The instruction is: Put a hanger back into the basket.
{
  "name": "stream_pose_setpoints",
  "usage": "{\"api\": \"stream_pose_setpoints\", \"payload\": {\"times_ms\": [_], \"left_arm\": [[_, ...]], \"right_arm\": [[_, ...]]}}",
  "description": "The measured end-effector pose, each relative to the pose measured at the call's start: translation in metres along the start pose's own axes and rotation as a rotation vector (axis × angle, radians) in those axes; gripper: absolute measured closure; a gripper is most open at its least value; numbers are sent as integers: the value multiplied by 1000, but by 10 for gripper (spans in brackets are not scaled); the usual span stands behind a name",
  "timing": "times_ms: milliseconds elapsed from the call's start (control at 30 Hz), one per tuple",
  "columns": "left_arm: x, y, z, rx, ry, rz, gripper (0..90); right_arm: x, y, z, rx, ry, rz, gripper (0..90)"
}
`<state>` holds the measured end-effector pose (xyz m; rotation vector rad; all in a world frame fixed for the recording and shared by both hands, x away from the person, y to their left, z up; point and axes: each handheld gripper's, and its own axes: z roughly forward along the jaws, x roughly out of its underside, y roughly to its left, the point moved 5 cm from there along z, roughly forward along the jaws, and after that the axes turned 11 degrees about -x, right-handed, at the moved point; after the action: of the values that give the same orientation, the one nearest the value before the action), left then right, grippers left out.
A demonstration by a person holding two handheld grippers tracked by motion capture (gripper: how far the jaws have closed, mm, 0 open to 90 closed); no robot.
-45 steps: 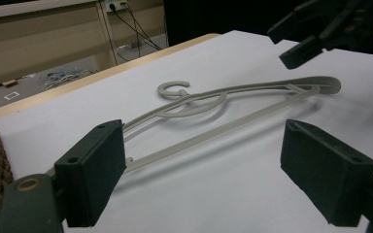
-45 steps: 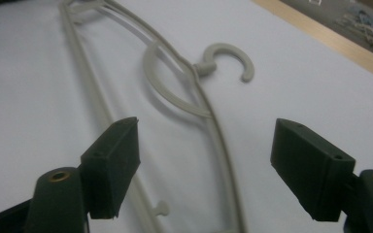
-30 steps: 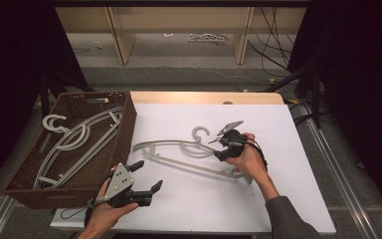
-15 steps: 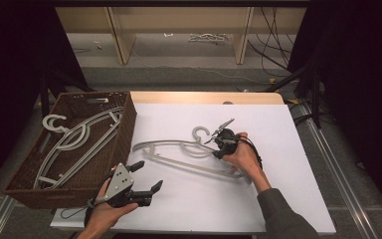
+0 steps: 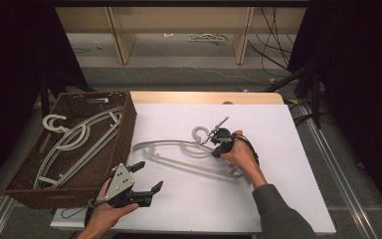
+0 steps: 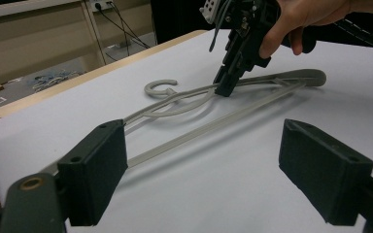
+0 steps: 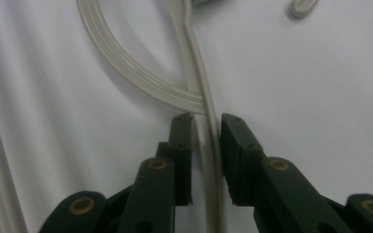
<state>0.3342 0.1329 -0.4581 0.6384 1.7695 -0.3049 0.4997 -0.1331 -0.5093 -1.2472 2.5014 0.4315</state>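
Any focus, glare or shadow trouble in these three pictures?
High view: sharp, table evenly lit, dark surroundings, no glare. Left gripper view: its own tongs soft in the foreground; the hanger casts a faint shadow. Right gripper view: tongs around the hanger bar slightly blurred, no glare.

Overhead lighting is even and moderate on the white surface (image 5: 278, 189); the frame edges left and right of it fall to near black. Shadows under the hanger (image 5: 189, 157) are soft and short — no hard glare. In the left gripper view the near jaws are blurred, the background sharper. The right gripper view is soft overall, with mild grain.
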Motion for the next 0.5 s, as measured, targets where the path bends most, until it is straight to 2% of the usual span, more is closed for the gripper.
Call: {"api": "stream_pose_setpoints", "payload": {"times_ms": [67,133,200,267,400,500], "left_arm": [[0,0,0,-2,5,0,175],[0,1,0,-3,7,2,176],[0,1,-1,-3,6,1,178],[0,1,-1,-3,6,1,182],[1,4,-1,-10,7,-2,183],[0,5,-1,-18,9,-9,185]], "right_arm": [[-1,1,0,-4,13,-28,796],[-2,4,0,15,33,-78,809],[-3,7,1,24,44,-105,816],[-3,10,-1,21,38,-137,816],[-3,18,-15,54,15,-201,817],[-1,23,-26,86,-7,-229,817]]}}
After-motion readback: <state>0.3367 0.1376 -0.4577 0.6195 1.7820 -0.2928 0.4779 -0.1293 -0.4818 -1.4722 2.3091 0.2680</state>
